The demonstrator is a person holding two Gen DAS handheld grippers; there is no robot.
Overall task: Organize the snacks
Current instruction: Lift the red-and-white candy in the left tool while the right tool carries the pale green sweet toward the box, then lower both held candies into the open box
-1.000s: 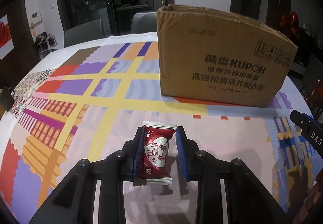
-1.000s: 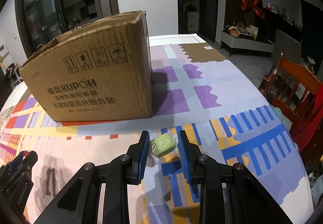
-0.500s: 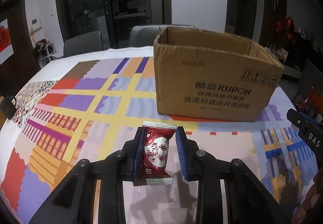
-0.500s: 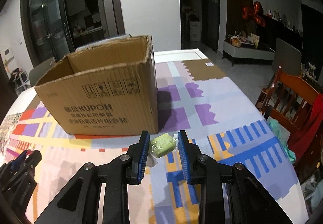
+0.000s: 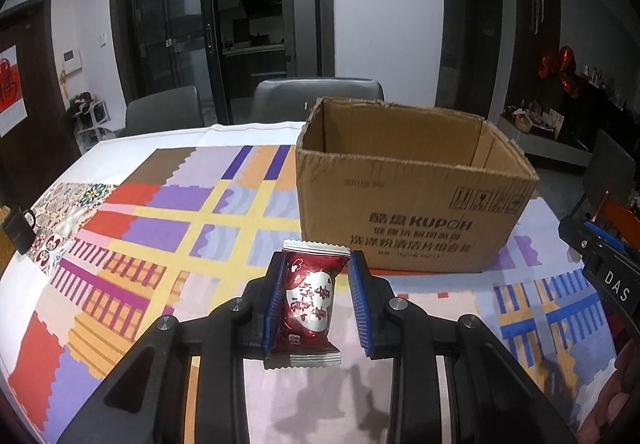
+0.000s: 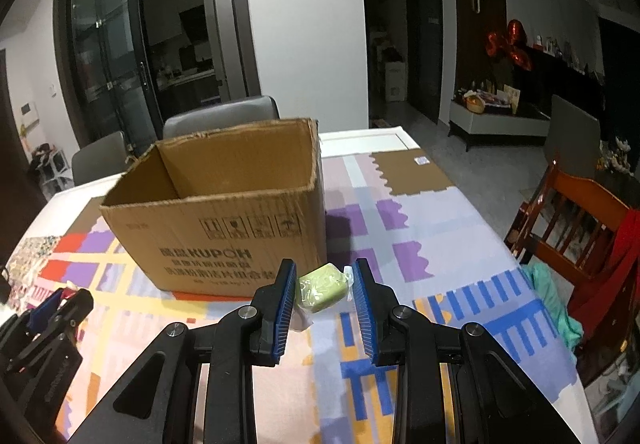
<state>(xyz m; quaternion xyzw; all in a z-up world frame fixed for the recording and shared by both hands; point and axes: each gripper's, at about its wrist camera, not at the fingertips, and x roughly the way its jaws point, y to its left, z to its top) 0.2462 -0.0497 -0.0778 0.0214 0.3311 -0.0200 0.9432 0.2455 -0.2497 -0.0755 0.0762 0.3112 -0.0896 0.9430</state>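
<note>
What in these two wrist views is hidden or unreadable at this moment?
- Box floor: both views, near wall hides it, so contents unknown.
- Red snack in left gripper: small logo too small to read; its back faces away.
- Green snack in right gripper: left wrist view does not show it.
- Table near edge: both views, gripper bodies cover it.

The left gripper [image 5: 316, 298] and right gripper [image 6: 325, 300] are black, silver-screwed, with ribbed blue pads.
</note>
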